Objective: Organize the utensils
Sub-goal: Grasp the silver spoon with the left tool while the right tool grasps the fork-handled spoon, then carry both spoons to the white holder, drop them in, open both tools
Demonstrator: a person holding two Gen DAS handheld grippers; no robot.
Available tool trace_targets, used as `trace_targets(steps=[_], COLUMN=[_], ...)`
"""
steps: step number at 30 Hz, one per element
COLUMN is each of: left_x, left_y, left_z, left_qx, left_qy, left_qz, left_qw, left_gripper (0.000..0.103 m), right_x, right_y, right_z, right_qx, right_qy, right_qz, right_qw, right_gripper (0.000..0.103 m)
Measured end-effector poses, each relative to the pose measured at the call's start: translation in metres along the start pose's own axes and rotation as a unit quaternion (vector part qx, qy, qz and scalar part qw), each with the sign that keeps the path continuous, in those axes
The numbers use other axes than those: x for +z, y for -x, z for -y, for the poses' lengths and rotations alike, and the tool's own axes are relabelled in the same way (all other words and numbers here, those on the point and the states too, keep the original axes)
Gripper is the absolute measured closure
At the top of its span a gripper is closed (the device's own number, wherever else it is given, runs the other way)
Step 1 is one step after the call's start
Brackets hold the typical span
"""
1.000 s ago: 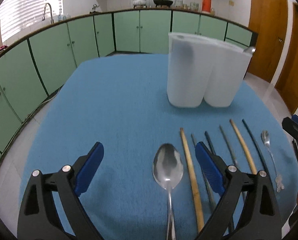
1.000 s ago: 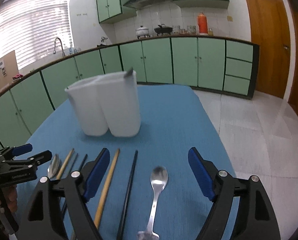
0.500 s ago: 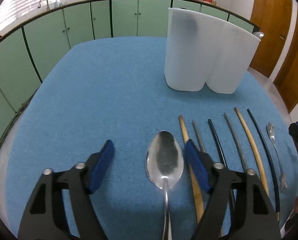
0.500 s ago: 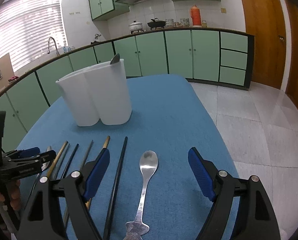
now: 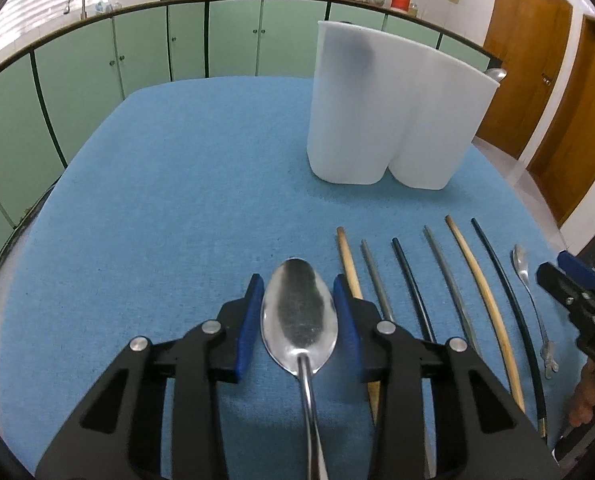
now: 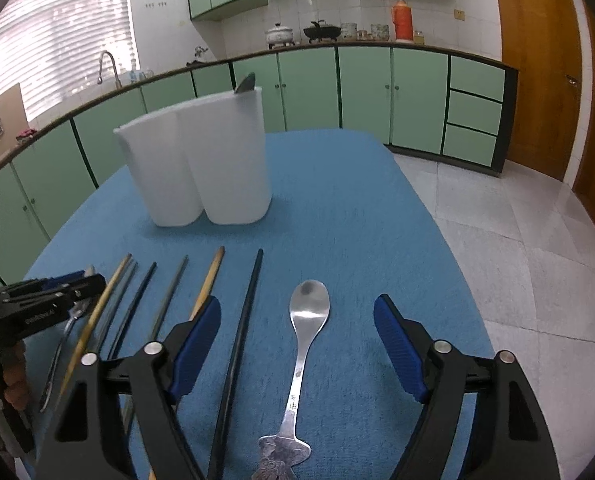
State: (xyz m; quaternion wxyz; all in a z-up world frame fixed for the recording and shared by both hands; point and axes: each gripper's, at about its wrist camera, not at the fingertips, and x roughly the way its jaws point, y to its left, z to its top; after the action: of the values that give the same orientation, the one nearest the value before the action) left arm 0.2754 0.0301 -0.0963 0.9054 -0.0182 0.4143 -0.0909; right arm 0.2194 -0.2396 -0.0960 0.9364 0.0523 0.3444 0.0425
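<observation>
The left gripper (image 5: 299,316) has closed in since a moment ago, its blue pads now pinched against both edges of the big spoon's (image 5: 299,320) bowl, where a second back they stood wide on either side of it. That big spoon lies bowl-forward on the blue bench (image 5: 177,184), its handle running back under the gripper. Over on the other side, the right gripper (image 6: 297,348) hangs with its jaws spread wide and nothing between the pads. The small spoon (image 6: 303,344) lies flat on the bench in the gap, touching neither pad, its ornate handle end nearest the camera.

Between the two spoons runs a row of six chopsticks. From the left wrist view: a tan chopstick (image 5: 347,260) just beside the left gripper, a grey one (image 5: 375,280), a dark one (image 5: 411,280), another grey (image 5: 447,276), a pale bamboo one (image 5: 479,288) and a long black one (image 5: 505,292). All are roughly parallel.

Beyond them stands the white utensil holder (image 5: 393,120), two-lobed and upright on the bench, well apart from the row. A spoon tip (image 6: 246,82) pokes above its rim at one end.
</observation>
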Motion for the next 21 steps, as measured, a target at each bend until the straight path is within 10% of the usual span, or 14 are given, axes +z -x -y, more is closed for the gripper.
trace_targets(steps=[21], left_x=[0.004], left_y=[0.001], left_z=[0.0], left_qx=[-0.001], left_qy=[-0.005], left_qz=[0.006], left_qw=[1.0], left_gripper=[0.068], right_x=[0.007], right_y=[-0.038], right_z=[-0.001], right_qx=[-0.041], right_qy=[0.014], right_qz=[-0.065], right_qw=[0.997], right_gripper=[0.07])
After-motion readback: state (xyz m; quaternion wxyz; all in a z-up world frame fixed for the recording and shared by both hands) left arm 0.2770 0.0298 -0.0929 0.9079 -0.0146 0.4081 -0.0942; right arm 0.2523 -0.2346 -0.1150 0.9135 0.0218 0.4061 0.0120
